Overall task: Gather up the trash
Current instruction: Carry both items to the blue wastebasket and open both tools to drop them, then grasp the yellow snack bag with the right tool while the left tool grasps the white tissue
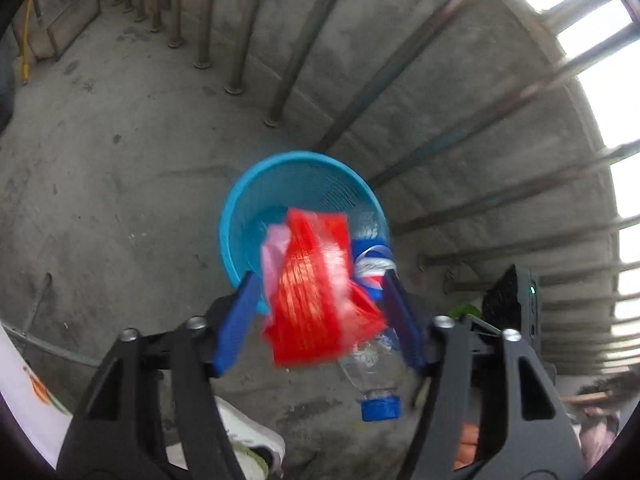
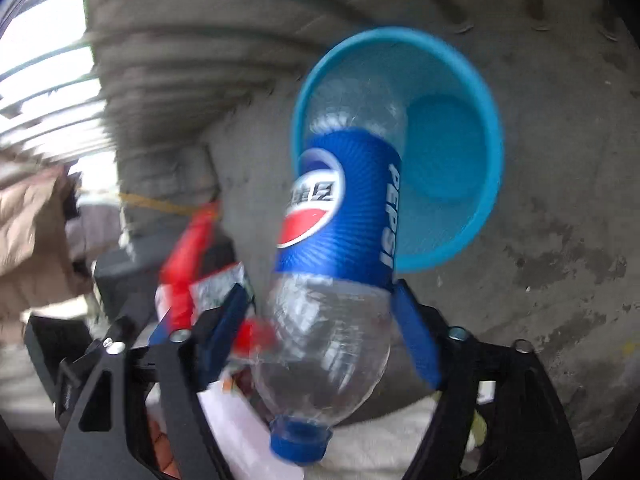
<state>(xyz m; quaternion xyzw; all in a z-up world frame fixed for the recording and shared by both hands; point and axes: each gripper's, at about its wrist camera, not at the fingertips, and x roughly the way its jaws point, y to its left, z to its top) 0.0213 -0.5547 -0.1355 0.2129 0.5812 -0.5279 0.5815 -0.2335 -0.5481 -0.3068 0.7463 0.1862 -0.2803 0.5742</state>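
Note:
A blue mesh basket (image 1: 240, 200) stands on the concrete floor, right below both grippers. My left gripper (image 1: 320, 280) hangs over its near rim with the jaws wide. A red snack wrapper (image 1: 316, 288) is blurred between them, with a gap at the left finger. My right gripper (image 2: 320, 286) is open around a clear Pepsi bottle (image 2: 344, 208), cap toward the camera and base over the basket (image 2: 492, 140). A gap shows at the left finger; the right fingertip is at the label's edge. The bottle (image 1: 376, 360) also shows behind the wrapper, and the wrapper (image 2: 188, 248) beside the bottle.
Metal railing posts (image 1: 236, 60) on a low concrete wall curve behind the basket. A wooden box (image 1: 60, 28) sits far left. A person's white shoe (image 1: 248, 440) is on the floor under the left gripper. Bare concrete floor (image 2: 560, 260) surrounds the basket.

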